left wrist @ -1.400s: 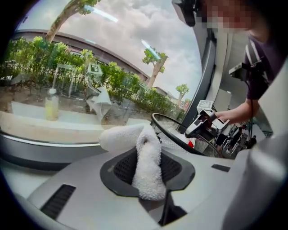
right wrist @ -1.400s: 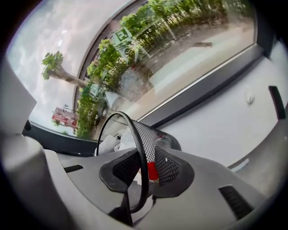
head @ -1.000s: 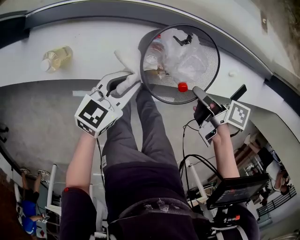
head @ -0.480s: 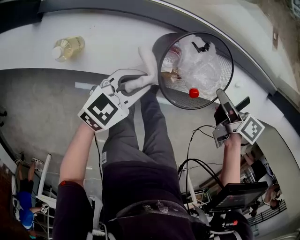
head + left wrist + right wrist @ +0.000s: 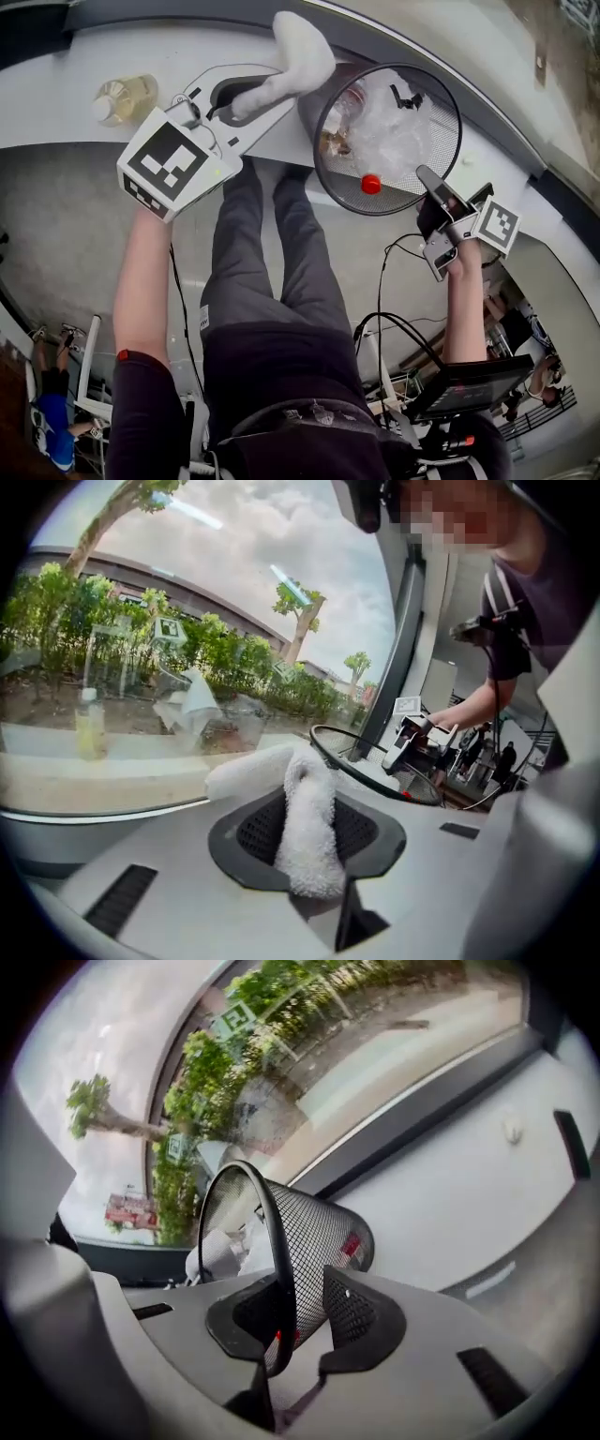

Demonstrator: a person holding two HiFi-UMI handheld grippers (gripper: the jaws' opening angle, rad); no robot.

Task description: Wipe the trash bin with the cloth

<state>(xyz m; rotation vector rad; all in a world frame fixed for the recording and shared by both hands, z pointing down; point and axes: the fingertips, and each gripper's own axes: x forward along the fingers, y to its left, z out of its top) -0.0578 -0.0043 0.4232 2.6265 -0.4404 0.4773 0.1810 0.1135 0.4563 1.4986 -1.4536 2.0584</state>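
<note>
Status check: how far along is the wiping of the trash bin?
Done: the cloth is gripped in the left claw. The right claw, jaws just closing, clamps the mesh wall of the trash bin at its rim.
In hand: cloth raised beside the rim; contact unclear.
Left: the wiping; no wiped area shows.

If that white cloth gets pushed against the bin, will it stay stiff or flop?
Likely floppy: the cloth curls over beyond the left gripper pinching it. Its fluffy pile suggests it is light and grips well rather than slipping. Bunched thick, it may still press on the trash bin somewhat.
</note>
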